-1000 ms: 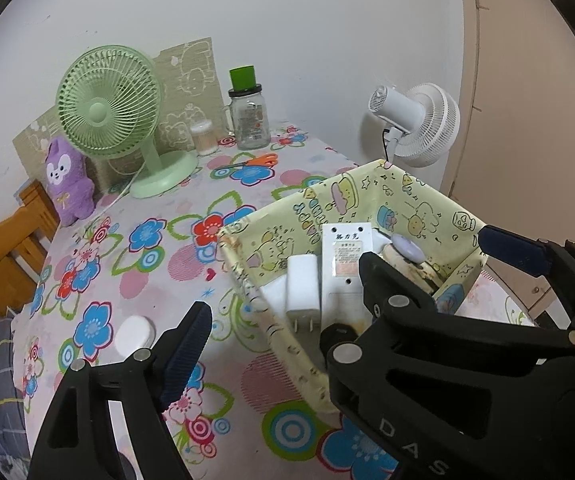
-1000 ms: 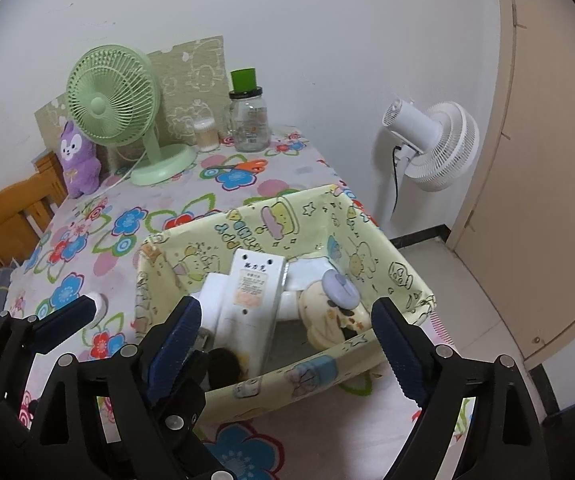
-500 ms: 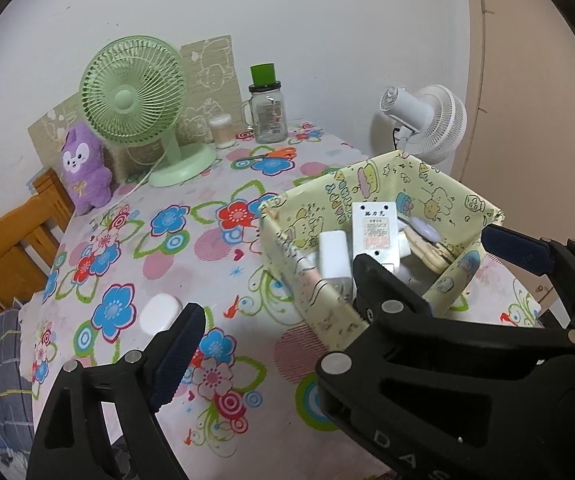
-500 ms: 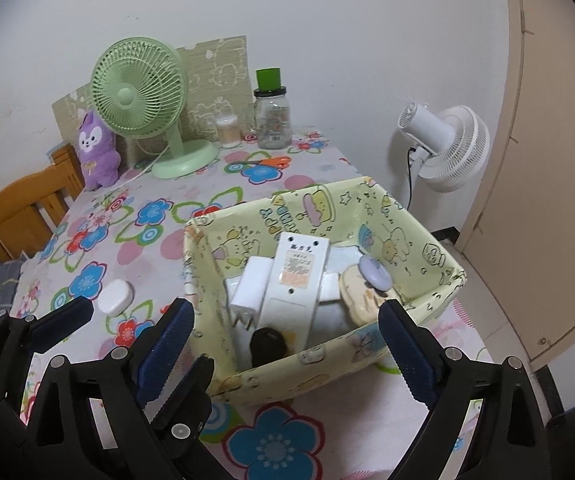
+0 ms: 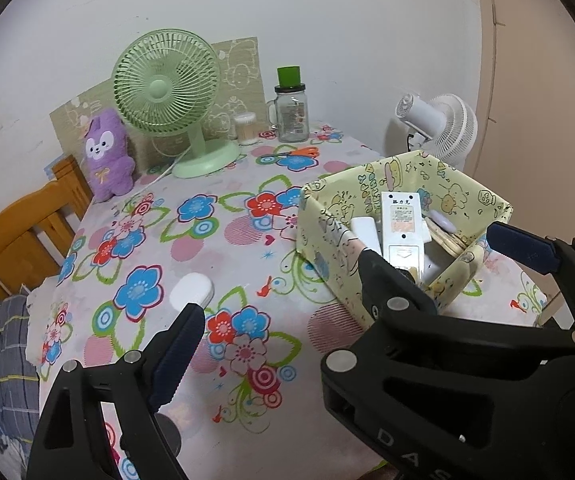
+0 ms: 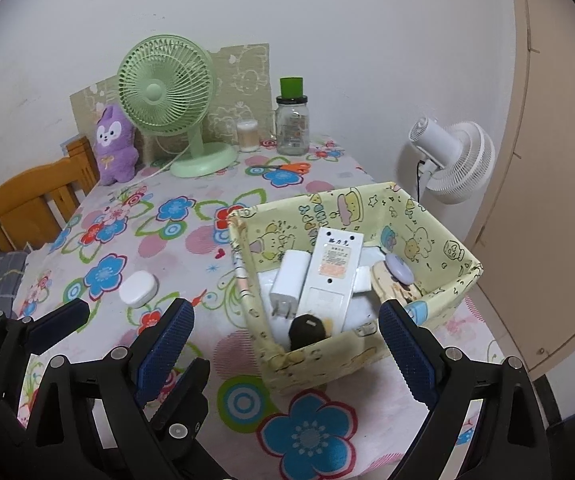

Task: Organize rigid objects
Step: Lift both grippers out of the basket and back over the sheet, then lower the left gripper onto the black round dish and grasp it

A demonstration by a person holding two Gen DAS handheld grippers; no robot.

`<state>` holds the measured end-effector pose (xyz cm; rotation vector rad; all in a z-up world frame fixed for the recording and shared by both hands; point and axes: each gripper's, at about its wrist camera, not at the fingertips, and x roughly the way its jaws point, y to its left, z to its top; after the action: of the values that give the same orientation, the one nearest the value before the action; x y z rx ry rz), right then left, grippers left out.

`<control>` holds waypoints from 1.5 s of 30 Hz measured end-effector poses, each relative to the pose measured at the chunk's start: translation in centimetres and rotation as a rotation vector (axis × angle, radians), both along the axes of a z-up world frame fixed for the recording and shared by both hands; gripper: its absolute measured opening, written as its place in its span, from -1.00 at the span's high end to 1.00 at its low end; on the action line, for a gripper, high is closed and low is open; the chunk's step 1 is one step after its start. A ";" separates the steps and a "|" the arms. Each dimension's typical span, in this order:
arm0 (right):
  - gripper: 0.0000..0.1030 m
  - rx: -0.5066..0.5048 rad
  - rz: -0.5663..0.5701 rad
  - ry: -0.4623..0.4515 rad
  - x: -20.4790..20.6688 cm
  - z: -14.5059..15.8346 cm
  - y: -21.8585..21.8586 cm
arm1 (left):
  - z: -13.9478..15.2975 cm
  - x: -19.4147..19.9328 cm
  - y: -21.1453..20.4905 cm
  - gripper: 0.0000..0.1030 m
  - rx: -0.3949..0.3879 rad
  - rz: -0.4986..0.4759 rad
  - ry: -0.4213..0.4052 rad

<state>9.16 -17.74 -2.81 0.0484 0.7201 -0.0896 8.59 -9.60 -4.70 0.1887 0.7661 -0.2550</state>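
A yellow cartoon-print fabric box (image 6: 367,354) (image 5: 327,236) stands near the table's right front corner. It holds a white remote (image 6: 329,276) (image 5: 401,232), a white charger plug (image 6: 289,276), a black round piece (image 6: 307,330) and a lilac disc (image 6: 399,270). A white oval case (image 6: 137,289) (image 5: 191,290) lies on the flowered cloth left of the box. My right gripper (image 6: 283,312) hangs open in front of the box, nothing between its pads. My left gripper (image 5: 283,320) is open too, just short of the white case. Its right finger is hidden behind the right gripper's body (image 5: 427,360).
At the back stand a green desk fan (image 5: 167,92), a purple plush (image 5: 107,152), a glass jar with a green lid (image 5: 291,108), a swab pot (image 5: 245,128) and orange scissors (image 5: 299,152). A wooden chair (image 5: 27,232) is left; a white fan (image 6: 455,160) and a door are right.
Both grippers have drawn back from the box, so more of the table shows. The box now sits farther off and to the right in the left view. Both jaws stand slightly wider.
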 end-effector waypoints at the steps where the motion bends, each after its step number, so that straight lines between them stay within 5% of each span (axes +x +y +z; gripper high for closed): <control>1: -0.85 -0.001 0.002 -0.002 -0.1 0.0 0.1 | 0.0 -0.1 0.2 -0.76 -0.002 0.002 -0.002; 22: -0.85 -0.022 0.091 -0.004 -1.8 -0.8 4.5 | -1.0 -2.5 4.6 -0.82 -0.031 0.077 -0.005; 45: -0.85 -0.043 0.198 0.010 -1.7 -5.0 9.9 | -5.6 -2.8 9.9 -0.97 -0.050 0.187 0.057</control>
<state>7.45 -7.86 -7.80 -0.0640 0.7292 0.0840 5.78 0.30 -10.35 0.0619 0.8277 -0.1030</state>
